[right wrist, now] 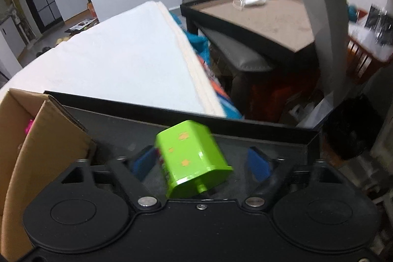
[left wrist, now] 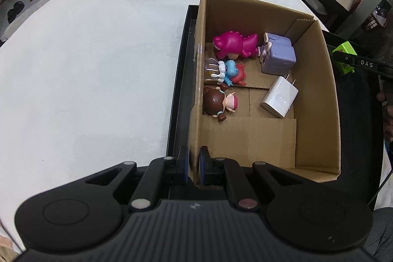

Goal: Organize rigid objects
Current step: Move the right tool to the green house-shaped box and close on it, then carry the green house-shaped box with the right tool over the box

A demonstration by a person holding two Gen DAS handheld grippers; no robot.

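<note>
A cardboard box [left wrist: 316, 95] stands in a black tray [left wrist: 179, 80]. Inside lie a pink figure [left wrist: 233, 43], a purple block toy [left wrist: 277, 55], a blue and red figure [left wrist: 233, 71], a brown-haired doll [left wrist: 218, 101], a white charger [left wrist: 278, 97] and a small clear jar [left wrist: 212, 69]. My left gripper [left wrist: 194, 166] is shut on the box's left wall. My right gripper [right wrist: 201, 162] is open; a green toy [right wrist: 191, 158] lies tilted between its fingers over the tray [right wrist: 245, 125], apart from the right pad [right wrist: 258, 163]. The green toy also shows in the left wrist view [left wrist: 343, 57].
The tray sits on a white cloth-covered table [left wrist: 98, 65]. A dark side table [right wrist: 258, 23] with a cup and clutter stands to the right. A cardboard carton and slippers lie on the floor at the far left.
</note>
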